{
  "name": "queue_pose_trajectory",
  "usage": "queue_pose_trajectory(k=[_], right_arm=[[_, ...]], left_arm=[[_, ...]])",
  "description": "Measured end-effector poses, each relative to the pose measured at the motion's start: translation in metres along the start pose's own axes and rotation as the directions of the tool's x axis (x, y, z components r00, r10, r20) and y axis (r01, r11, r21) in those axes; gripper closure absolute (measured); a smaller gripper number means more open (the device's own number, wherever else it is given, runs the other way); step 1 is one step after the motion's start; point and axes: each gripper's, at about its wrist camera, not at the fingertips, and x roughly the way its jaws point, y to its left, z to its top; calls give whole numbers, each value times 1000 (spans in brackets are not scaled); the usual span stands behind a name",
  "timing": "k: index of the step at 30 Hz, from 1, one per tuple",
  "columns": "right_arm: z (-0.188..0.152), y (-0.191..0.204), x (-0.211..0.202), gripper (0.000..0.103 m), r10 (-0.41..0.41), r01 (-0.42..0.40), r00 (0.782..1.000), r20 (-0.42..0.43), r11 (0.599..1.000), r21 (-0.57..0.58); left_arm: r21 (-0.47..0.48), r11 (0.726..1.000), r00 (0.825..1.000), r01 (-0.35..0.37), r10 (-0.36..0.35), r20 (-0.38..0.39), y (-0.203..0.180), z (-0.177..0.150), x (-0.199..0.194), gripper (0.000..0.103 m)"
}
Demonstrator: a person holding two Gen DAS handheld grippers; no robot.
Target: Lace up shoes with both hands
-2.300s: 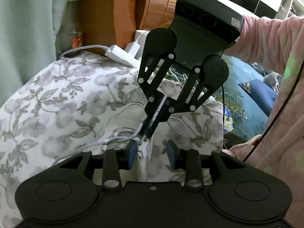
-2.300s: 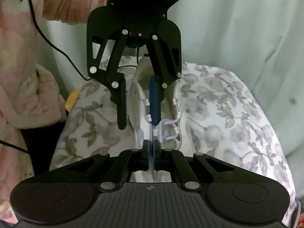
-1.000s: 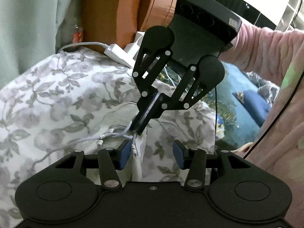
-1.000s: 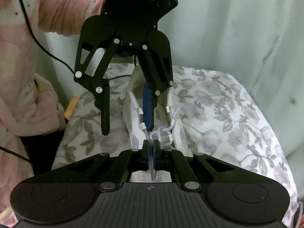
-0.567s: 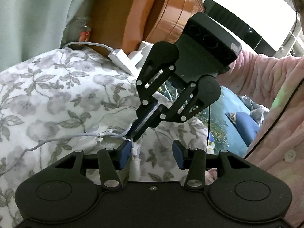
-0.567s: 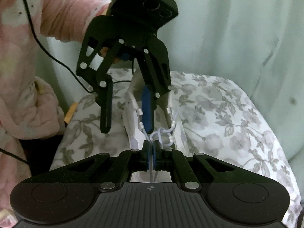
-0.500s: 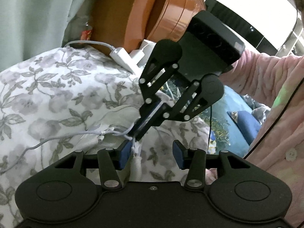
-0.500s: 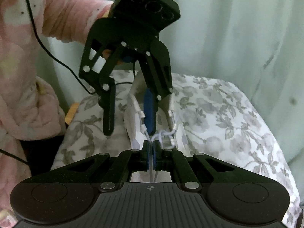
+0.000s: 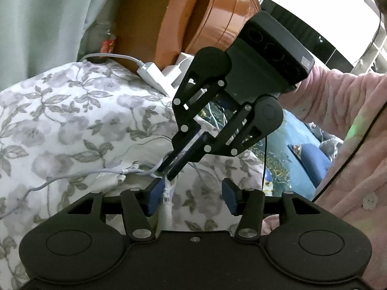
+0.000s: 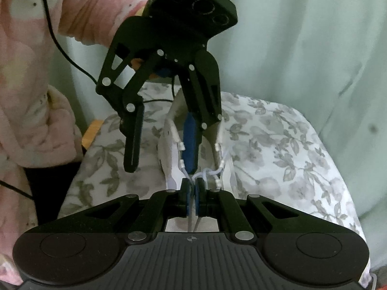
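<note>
White shoe w/ pale lilac-white lace, set on white cloth printed w/ grey flowers & leaves. Black tongs fitted w/ blue pads. Sleeve seen in pink fleece w/ pale blotches. Mint-green curtain; glossy orange-brown wood.

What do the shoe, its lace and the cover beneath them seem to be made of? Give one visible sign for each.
Shoe: probably smooth white synthetic leather; its surface has a faint sheen.
Lace: thin pale cord, apparently with small clear tube beads threaded on.
Cover: matte woven cotton-like fabric; it creases softly and carries a grey floral print.
</note>
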Motion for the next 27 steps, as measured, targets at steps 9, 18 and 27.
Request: queue_pose_trajectory(k=[9, 18, 27], right_arm=[[1, 3, 3, 99, -9, 8, 1000, 22, 1000, 15], [-9, 3, -6, 97, -42, 39, 998, 42, 996, 79], [-16, 3, 0, 100, -9, 0, 997, 82, 994, 109]], left_arm=[[-15, 1000, 1000, -5, 5, 11, 2, -2, 0, 52], [-21, 1000, 1000, -7, 7, 5, 2, -3, 1, 51], [-120, 993, 999, -13, 17, 37, 10, -6, -9, 52]])
